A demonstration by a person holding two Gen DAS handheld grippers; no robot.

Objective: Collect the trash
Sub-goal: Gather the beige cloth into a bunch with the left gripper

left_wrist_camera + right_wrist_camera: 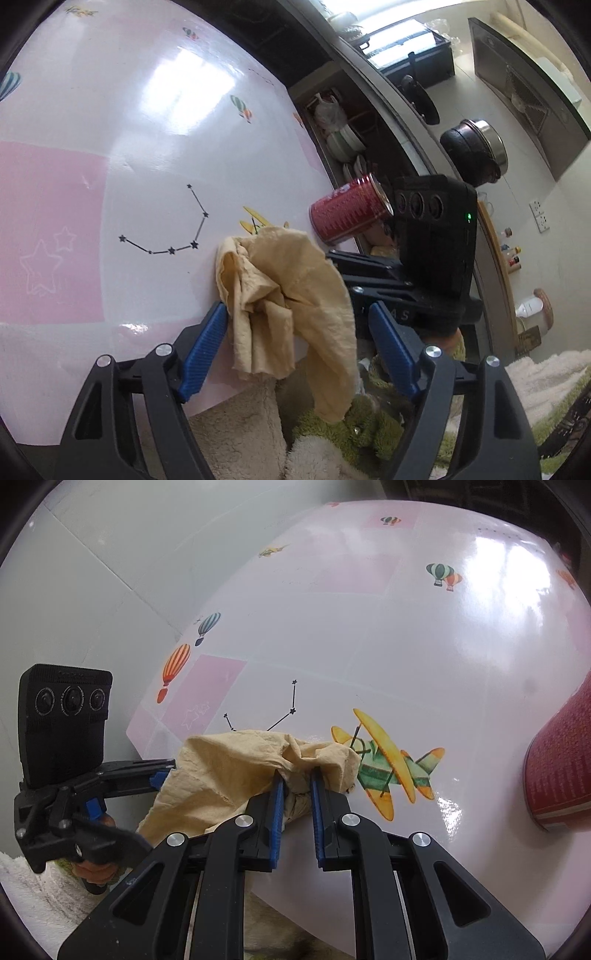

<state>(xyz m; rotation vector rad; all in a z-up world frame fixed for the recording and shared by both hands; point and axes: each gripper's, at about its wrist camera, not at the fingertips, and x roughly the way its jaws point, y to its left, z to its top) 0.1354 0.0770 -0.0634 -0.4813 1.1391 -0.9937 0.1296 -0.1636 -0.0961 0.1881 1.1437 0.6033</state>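
While the yellow cloth (240,771) is pinched at the bench (443,664) edge by the right gripper (297,786), and the left gripper (295,332) is spread wide around it, the nearby red can (347,214) could be knocked over if the cloth were dragged sideways.

Left wrist view: looks along its fingers from the table's (155,155) near edge, close to the yellow cloth (280,302), facing across toward kitchen shelves. Right wrist view: set low and close at the same edge, facing the wall. Both share the cloth, the red can (347,210) and the tabletop print.
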